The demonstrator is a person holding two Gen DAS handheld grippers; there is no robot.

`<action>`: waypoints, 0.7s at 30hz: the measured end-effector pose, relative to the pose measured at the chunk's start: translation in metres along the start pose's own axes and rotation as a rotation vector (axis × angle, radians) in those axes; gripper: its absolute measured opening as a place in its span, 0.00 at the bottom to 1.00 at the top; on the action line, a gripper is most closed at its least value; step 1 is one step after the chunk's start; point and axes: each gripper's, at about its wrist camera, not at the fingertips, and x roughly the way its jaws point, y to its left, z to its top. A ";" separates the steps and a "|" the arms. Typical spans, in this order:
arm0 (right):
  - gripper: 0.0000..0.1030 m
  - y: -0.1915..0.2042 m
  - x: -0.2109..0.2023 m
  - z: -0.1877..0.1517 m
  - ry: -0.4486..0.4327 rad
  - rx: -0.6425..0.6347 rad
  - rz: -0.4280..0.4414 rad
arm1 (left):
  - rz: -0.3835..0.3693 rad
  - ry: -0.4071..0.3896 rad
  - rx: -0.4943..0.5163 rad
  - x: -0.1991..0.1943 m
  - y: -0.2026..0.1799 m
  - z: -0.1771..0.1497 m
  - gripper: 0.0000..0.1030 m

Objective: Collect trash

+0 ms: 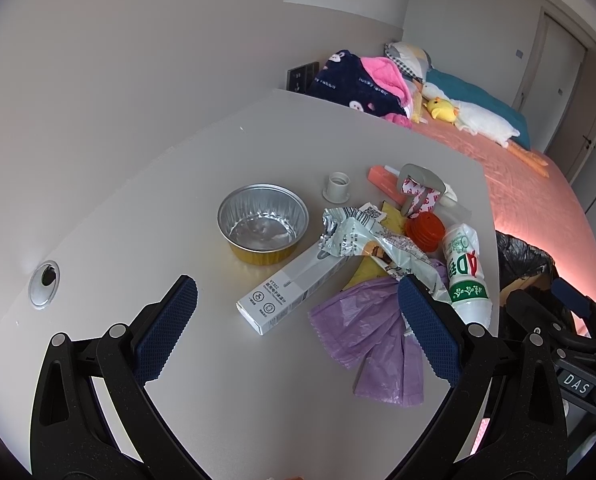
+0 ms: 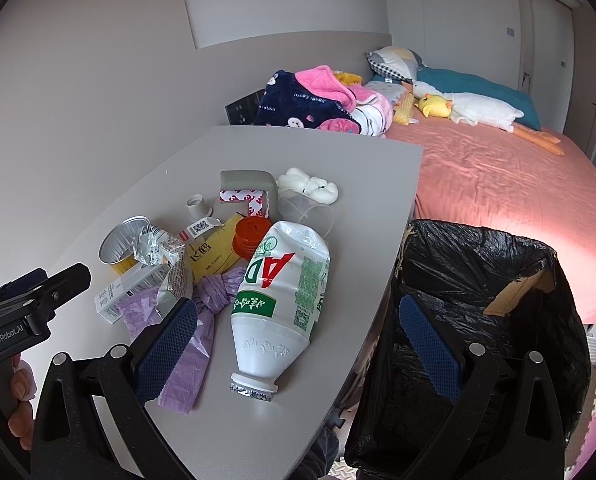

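Trash lies in a heap on the grey table (image 1: 217, 360) (image 2: 257, 432): a white AD bottle (image 2: 281, 300) (image 1: 468, 276) on its side, a purple plastic bag (image 1: 370, 332) (image 2: 189, 344), a long white carton (image 1: 293, 292) (image 2: 129, 288), a foil bowl (image 1: 262, 222) (image 2: 119, 244), a crumpled wrapper (image 1: 374, 240) (image 2: 165, 252) and an orange lid (image 1: 425, 230) (image 2: 251, 234). My left gripper (image 1: 298, 320) hangs open over the carton and purple bag, holding nothing. My right gripper (image 2: 298, 336) is open above the bottle's neck end, empty. A bin lined with a black bag (image 2: 478, 300) (image 1: 526, 264) stands beside the table.
A grey plastic fitting (image 1: 338, 188) (image 2: 197, 206), a grey corner guard with tape (image 1: 420, 190) (image 2: 249, 190), a pink box (image 1: 386, 182) and a white cloud-shaped object (image 2: 310, 188) also sit on the table. Behind is a bed with a pink sheet (image 2: 498, 184), blankets and plush toys. A cable hole (image 1: 45, 282) is at the table's left.
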 end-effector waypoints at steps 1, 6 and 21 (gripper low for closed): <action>0.98 0.001 0.000 0.000 -0.002 0.000 0.000 | -0.002 0.002 -0.001 0.001 0.000 0.000 0.94; 0.98 -0.004 0.001 -0.004 0.002 0.007 0.005 | -0.016 0.002 -0.010 0.006 0.005 -0.003 0.94; 0.98 -0.005 0.041 -0.005 0.064 0.032 -0.004 | 0.004 0.032 -0.066 0.027 0.030 0.006 0.94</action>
